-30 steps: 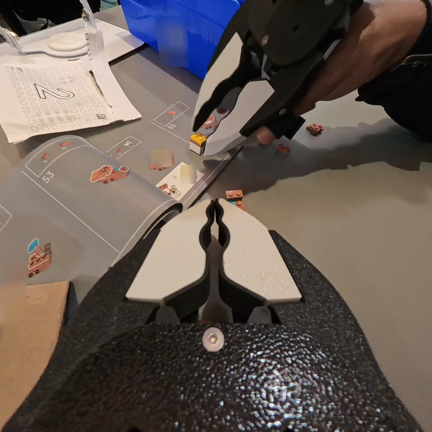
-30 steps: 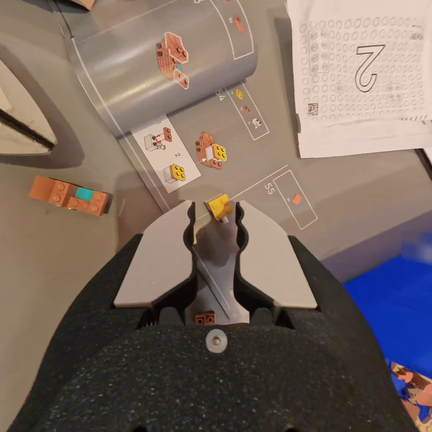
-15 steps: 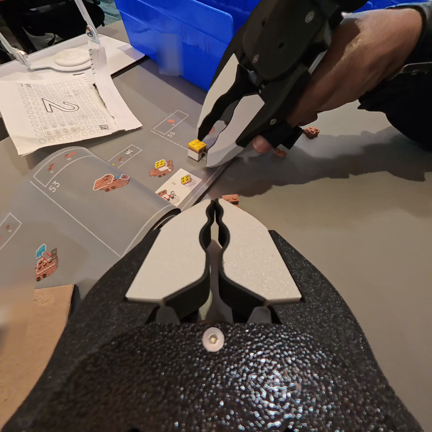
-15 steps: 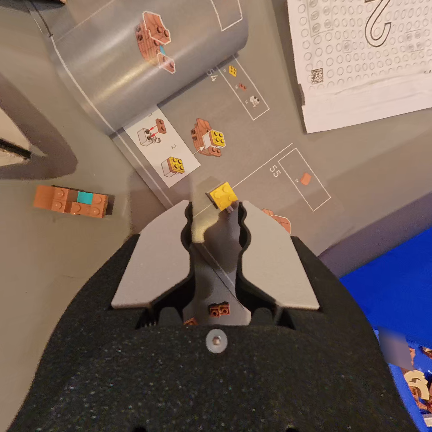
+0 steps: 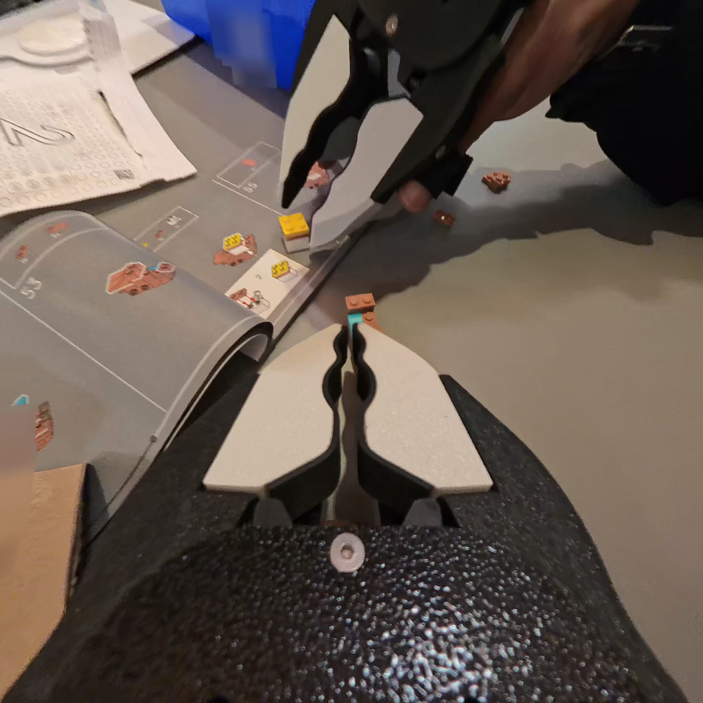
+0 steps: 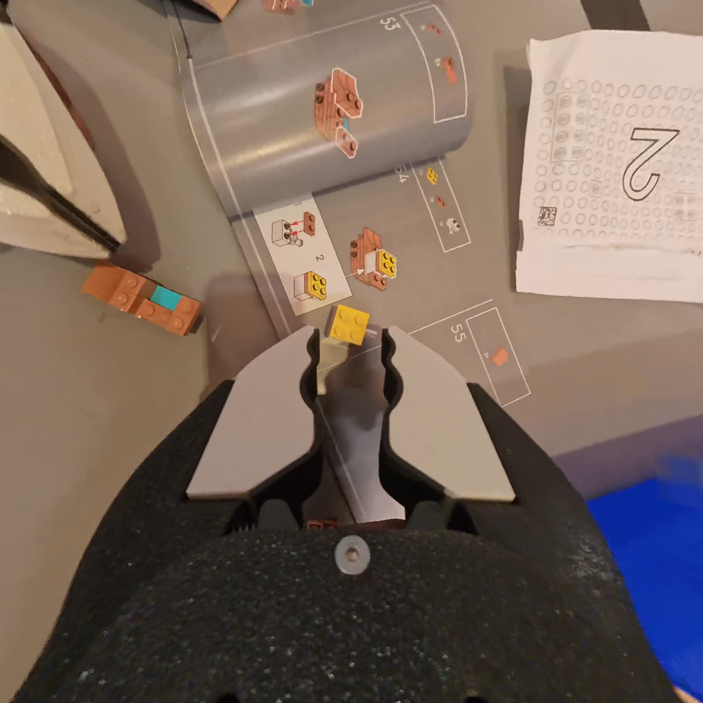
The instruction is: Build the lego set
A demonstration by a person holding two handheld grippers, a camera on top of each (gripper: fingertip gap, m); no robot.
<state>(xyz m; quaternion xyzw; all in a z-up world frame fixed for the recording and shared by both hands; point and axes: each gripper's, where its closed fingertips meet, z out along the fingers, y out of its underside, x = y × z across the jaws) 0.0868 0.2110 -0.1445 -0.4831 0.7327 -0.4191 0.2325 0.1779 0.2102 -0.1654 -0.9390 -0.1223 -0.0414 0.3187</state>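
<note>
My right gripper (image 6: 350,336) is open over the open instruction booklet (image 6: 289,125). A small white brick with a yellow top (image 6: 348,323) stands studs up on the page just at its fingertips, and the pads do not press it. In the left wrist view this gripper (image 5: 304,224) straddles the same brick (image 5: 293,228). My left gripper (image 5: 350,331) is shut and empty. It hovers just behind a brown brick assembly with a teal piece (image 5: 361,304), which lies on the grey table beside the booklet (image 6: 140,300).
A blue bin (image 6: 646,551) stands at the right, also in the left wrist view (image 5: 266,38). A white printed sheet (image 6: 608,171) lies beyond the booklet. Two loose brown pieces (image 5: 496,178) (image 5: 445,217) lie near the person's hand (image 5: 532,57). Cardboard (image 5: 38,570) is at the left. Across from one pair of fingers to the other is roughly 10 cm.
The yellow-topped brick went from tilted between the open right fingers to standing studs up on the page. My left gripper stayed shut and moved closer to the brown assembly.
</note>
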